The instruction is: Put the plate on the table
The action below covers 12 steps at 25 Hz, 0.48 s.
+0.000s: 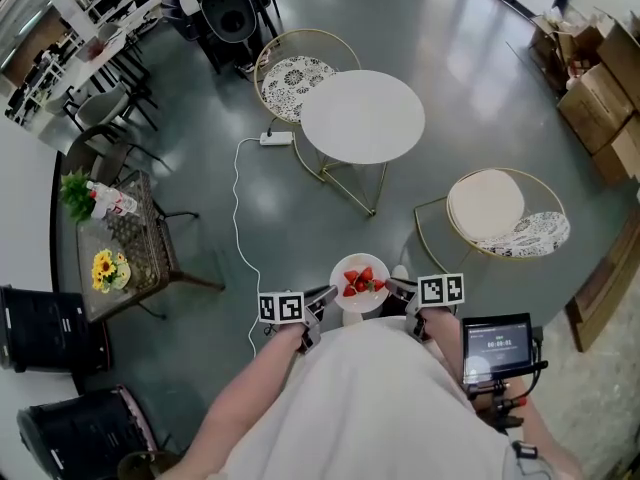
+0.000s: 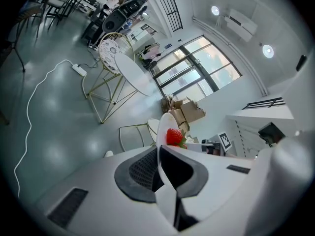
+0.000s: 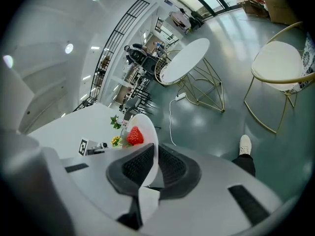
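Plate (image 1: 350, 265): white, held in the air over the grey floor, close to the person's body, well apart from the round white worktop (image 1: 362, 116).
Left gripper (image 2: 158, 154): jaws pinching the plate's left rim, seen edge-on between the pads.
Right gripper (image 3: 153, 157): jaws clamped on the opposite rim.
Head view only: several strawberries (image 1: 362, 281) on the plate; plate spanning both grippers.
Gripper views only: the pinch itself; a single strawberry showing past each rim.
Right gripper view only: white shoe (image 3: 244, 144) on the floor.
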Each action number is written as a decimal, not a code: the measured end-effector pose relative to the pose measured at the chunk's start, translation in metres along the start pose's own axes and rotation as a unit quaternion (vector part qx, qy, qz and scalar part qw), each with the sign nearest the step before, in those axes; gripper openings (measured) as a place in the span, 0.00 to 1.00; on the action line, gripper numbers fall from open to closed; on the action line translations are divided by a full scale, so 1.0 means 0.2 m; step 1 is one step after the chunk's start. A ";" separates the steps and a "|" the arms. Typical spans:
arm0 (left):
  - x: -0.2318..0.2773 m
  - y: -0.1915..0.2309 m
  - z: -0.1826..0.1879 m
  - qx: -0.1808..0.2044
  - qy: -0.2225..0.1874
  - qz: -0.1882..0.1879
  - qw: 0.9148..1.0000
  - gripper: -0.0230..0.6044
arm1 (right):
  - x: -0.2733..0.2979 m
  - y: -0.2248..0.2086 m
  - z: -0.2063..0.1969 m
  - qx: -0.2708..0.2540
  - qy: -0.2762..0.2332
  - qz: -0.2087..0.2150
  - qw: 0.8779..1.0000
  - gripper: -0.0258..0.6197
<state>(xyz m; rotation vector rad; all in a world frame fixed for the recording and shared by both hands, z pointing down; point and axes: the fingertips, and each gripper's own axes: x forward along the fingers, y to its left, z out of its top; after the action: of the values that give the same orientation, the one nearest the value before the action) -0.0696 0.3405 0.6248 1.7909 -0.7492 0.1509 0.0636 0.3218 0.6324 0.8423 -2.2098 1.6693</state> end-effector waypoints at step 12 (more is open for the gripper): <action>0.02 0.01 0.03 0.002 0.004 0.000 1.000 0.06 | 0.00 0.00 0.02 0.003 -0.004 0.001 1.000 0.08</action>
<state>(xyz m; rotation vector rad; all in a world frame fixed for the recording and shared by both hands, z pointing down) -0.0691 0.3343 0.6252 1.7928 -0.7433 0.1593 0.0637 0.3179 0.6311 0.8501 -2.2127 1.6785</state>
